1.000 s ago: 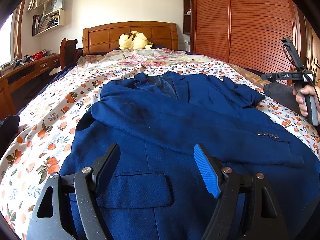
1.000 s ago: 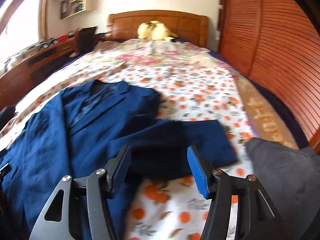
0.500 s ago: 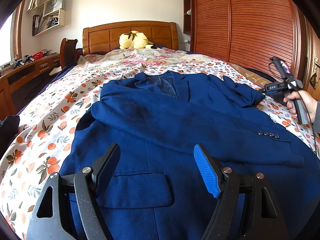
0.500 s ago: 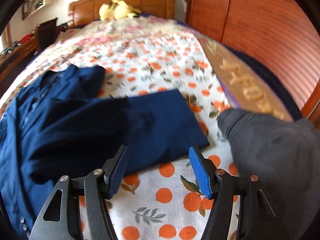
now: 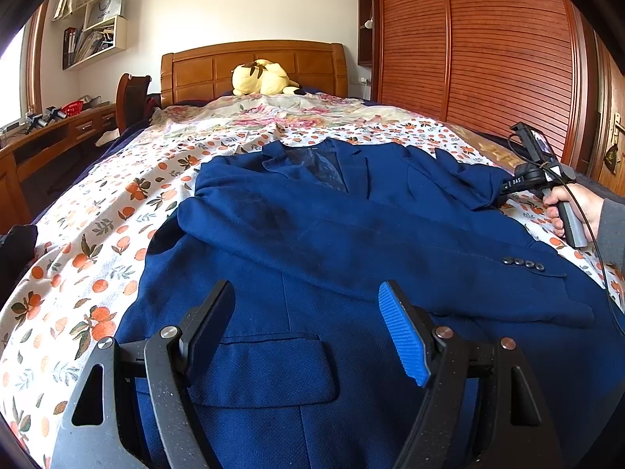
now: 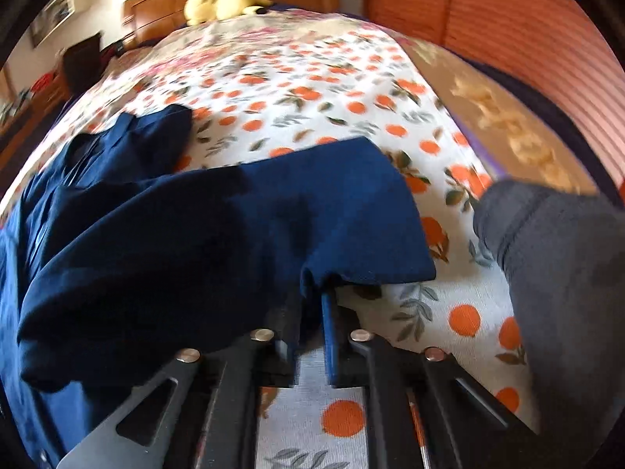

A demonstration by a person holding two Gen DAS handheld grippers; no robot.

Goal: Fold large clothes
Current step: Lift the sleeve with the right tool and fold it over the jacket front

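Observation:
A navy blue suit jacket [image 5: 351, 242] lies face up on the bed, one sleeve folded across its front with cuff buttons [image 5: 523, 262] at the right. My left gripper [image 5: 308, 324] is open and empty, just above the jacket's lower front near a pocket flap. In the right wrist view my right gripper [image 6: 310, 312] is shut on the cuff edge of the jacket's other sleeve [image 6: 273, 219], which lies out over the sheet. The right gripper also shows in the left wrist view [image 5: 519, 183] at the sleeve's end.
The bed has an orange-print sheet [image 5: 97, 258] and a wooden headboard [image 5: 254, 66] with a yellow plush toy [image 5: 261, 78]. A slatted wooden wardrobe [image 5: 488, 47] runs along the right. A desk [image 5: 47, 136] and chair stand left. A grey garment [image 6: 558, 258] lies right of the sleeve.
My right gripper dropped down to the sleeve's cuff and closed on its edge. My left gripper has stayed still and open.

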